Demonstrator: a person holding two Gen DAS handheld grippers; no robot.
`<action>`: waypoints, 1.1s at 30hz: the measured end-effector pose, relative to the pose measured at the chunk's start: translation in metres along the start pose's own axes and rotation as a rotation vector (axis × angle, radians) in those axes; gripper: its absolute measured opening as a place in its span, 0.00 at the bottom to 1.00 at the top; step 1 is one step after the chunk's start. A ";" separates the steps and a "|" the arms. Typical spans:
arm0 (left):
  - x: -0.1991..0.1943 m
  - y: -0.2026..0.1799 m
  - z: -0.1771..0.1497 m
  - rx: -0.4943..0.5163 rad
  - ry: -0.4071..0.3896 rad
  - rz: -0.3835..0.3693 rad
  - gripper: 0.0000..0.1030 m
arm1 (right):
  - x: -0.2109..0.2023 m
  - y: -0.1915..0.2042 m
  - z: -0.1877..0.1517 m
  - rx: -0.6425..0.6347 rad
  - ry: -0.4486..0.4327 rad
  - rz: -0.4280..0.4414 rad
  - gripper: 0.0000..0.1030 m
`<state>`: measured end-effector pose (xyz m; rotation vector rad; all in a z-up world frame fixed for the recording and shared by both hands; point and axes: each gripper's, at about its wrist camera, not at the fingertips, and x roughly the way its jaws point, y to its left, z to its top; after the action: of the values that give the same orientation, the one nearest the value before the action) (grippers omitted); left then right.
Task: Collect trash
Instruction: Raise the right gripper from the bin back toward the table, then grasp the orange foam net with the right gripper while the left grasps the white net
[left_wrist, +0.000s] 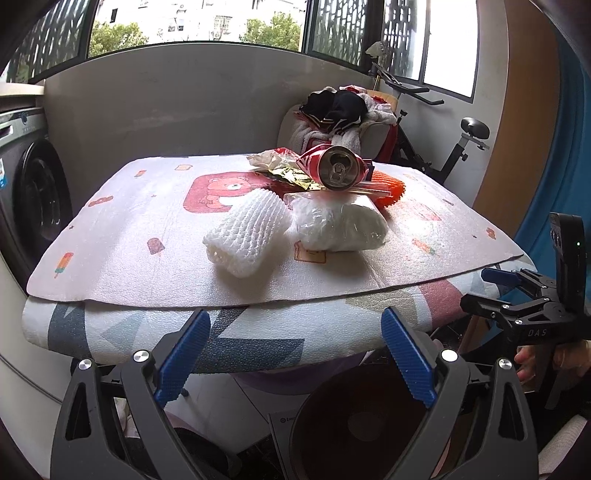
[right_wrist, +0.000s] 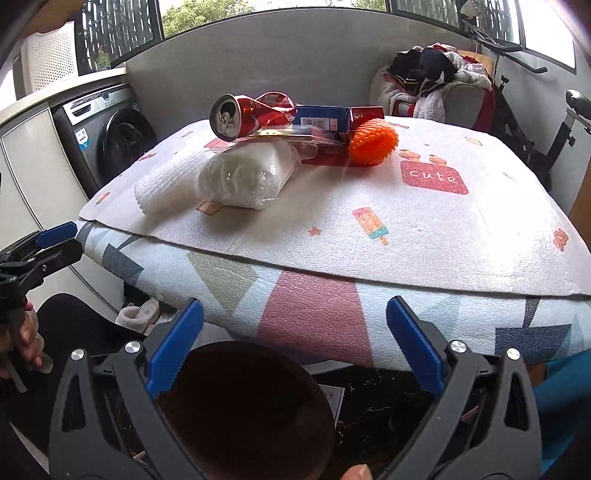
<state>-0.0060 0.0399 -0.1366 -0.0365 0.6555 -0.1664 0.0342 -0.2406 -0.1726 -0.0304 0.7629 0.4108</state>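
A pile of trash lies on the padded table (left_wrist: 147, 288) (right_wrist: 424, 229): a crushed red can (left_wrist: 338, 166) (right_wrist: 240, 116), a white foam net (left_wrist: 247, 232) (right_wrist: 162, 188), a clear plastic packet (left_wrist: 338, 225) (right_wrist: 243, 177), an orange foam net (left_wrist: 391, 188) (right_wrist: 373, 144), a blue box (right_wrist: 321, 118) and a gold wrapper (left_wrist: 291, 175). My left gripper (left_wrist: 295, 354) is open and empty below the table's near edge. My right gripper (right_wrist: 295, 343) is open and empty, also below the edge. Each gripper shows at the side of the other's view.
A dark round bin (left_wrist: 354, 424) (right_wrist: 243, 413) stands on the floor under both grippers. A washing machine (left_wrist: 33, 206) (right_wrist: 107, 133) is at the left. A chair heaped with clothes (left_wrist: 340, 114) (right_wrist: 432, 81) and an exercise bike (left_wrist: 454, 147) stand behind the table.
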 end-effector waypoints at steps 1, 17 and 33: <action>0.000 0.000 0.003 0.008 -0.004 0.005 0.89 | 0.000 -0.003 0.003 -0.003 -0.002 -0.008 0.95; 0.035 0.033 0.059 -0.023 -0.015 0.013 0.89 | 0.016 -0.054 0.058 0.060 0.011 -0.058 0.95; 0.103 0.058 0.085 -0.044 0.090 -0.013 0.89 | 0.081 -0.102 0.172 0.132 -0.042 0.010 0.77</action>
<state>0.1346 0.0786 -0.1369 -0.0759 0.7483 -0.1674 0.2385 -0.2760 -0.1145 0.1059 0.7481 0.3691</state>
